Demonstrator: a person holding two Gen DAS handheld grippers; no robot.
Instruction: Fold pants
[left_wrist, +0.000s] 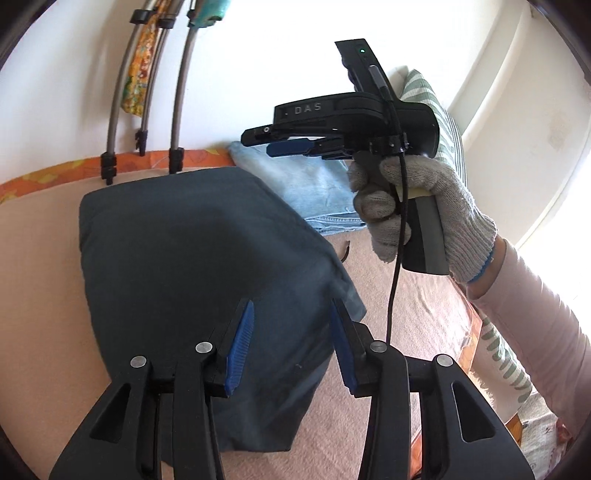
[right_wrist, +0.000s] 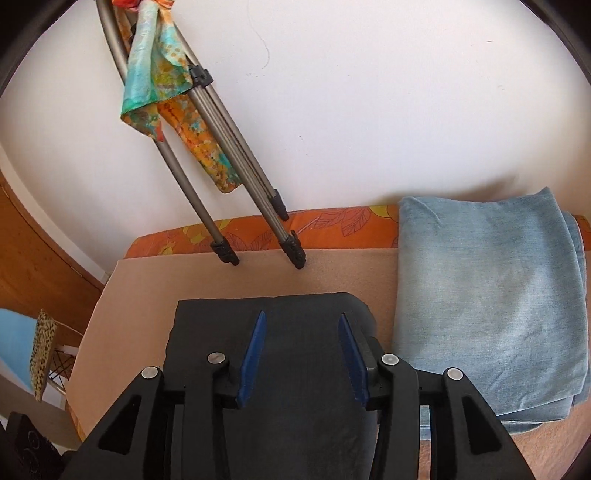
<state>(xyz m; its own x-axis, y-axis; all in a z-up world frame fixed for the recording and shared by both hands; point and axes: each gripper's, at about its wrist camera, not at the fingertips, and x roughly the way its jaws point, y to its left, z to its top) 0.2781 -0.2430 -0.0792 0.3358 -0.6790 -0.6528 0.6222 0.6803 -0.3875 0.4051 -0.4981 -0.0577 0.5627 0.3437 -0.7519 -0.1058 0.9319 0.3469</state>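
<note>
Dark folded pants (left_wrist: 207, 266) lie flat on a pink blanket (left_wrist: 37, 295) covering a bed. Folded light-blue jeans (right_wrist: 491, 306) lie just beside them. Both the left gripper (left_wrist: 291, 339) and the right gripper (right_wrist: 301, 354) hover above the pants with fingers apart, holding nothing.

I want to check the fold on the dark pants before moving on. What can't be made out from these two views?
- Dark pants, near edge: right wrist view, hidden by the right gripper.
- Near left corner: left wrist view, under the left gripper.
- Light blue jeans: partly behind the gloved hand.
- Layers inside the fold: covered.
</note>
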